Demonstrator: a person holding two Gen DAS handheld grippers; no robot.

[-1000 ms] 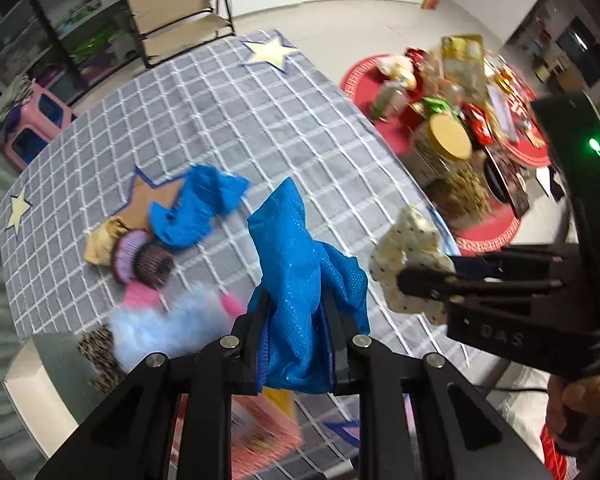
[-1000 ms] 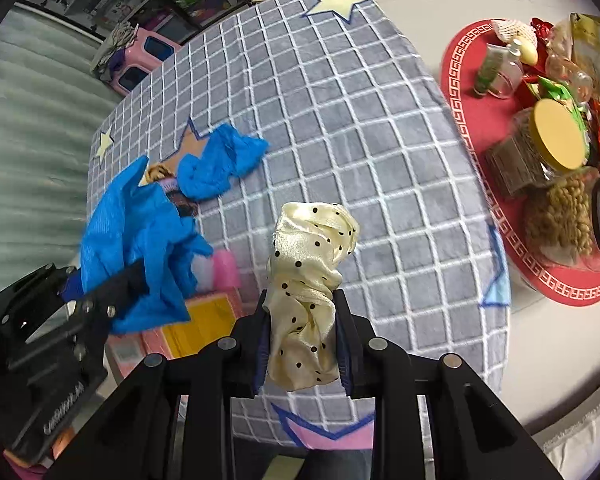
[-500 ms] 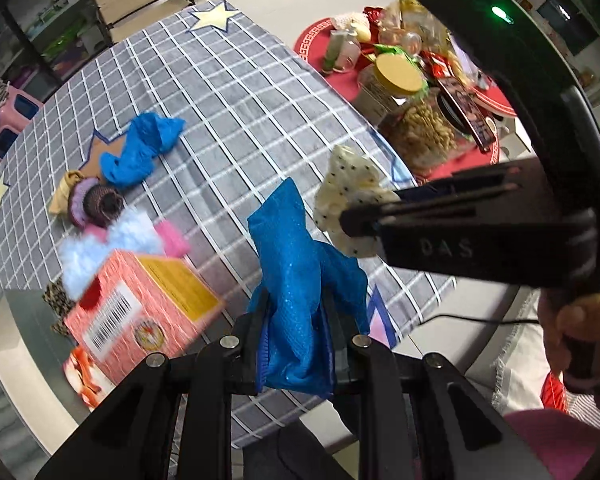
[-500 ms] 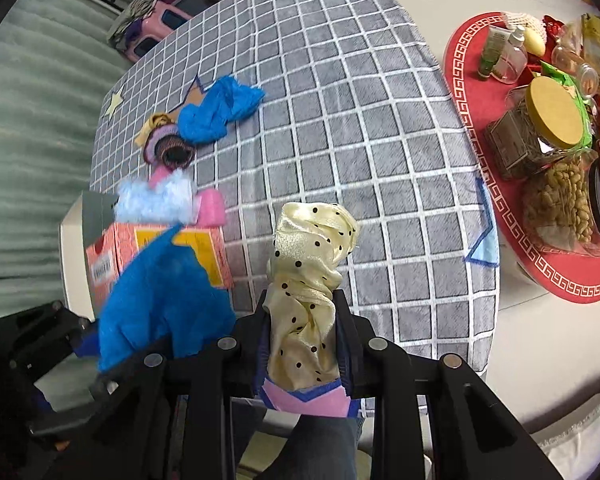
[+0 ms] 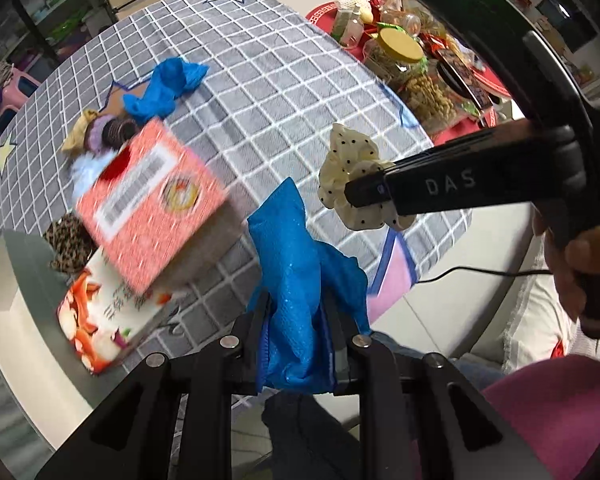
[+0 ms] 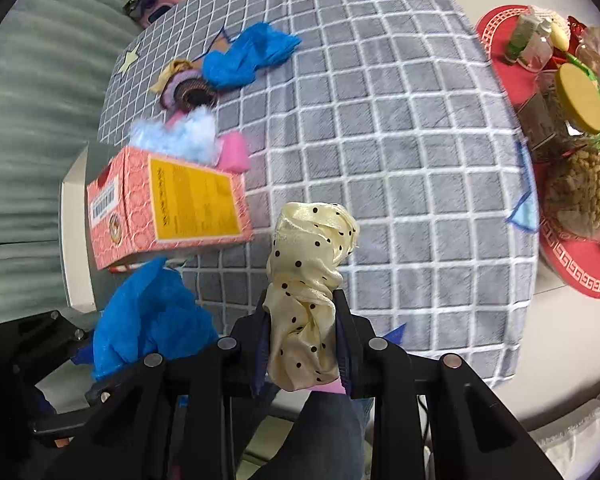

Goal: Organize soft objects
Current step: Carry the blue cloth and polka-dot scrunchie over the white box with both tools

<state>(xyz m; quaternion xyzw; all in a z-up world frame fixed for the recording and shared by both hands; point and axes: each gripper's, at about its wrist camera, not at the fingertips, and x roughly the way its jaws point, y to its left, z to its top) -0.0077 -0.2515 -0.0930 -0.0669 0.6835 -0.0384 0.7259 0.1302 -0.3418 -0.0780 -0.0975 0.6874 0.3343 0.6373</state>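
My left gripper (image 5: pixel 296 320) is shut on a blue cloth (image 5: pixel 296 280) and holds it in the air past the table's near edge. It also shows in the right wrist view (image 6: pixel 148 320). My right gripper (image 6: pixel 304 320) is shut on a cream polka-dot scrunchie (image 6: pixel 308 276), also seen in the left wrist view (image 5: pixel 352 176). A second blue cloth (image 6: pixel 248 56), a purple scrunchie (image 6: pixel 188 92), a yellow scrunchie (image 6: pixel 172 70), a light blue fluffy piece (image 6: pixel 176 136) and a pink piece (image 6: pixel 234 152) lie on the grey checked tablecloth (image 6: pixel 380 140). A leopard-print scrunchie (image 5: pixel 70 240) lies by the box.
A pink cardboard box (image 6: pixel 164 204) stands at the table's near left edge. A red mat (image 6: pixel 572 272) with jars and bottles (image 6: pixel 580 112) sits to the right. A grey-white surface (image 5: pixel 16 292) lies left of the table. The person's legs are below.
Both grippers have drawn back toward the table's near edge with their cloths held. The pink box now looms closer in both views.
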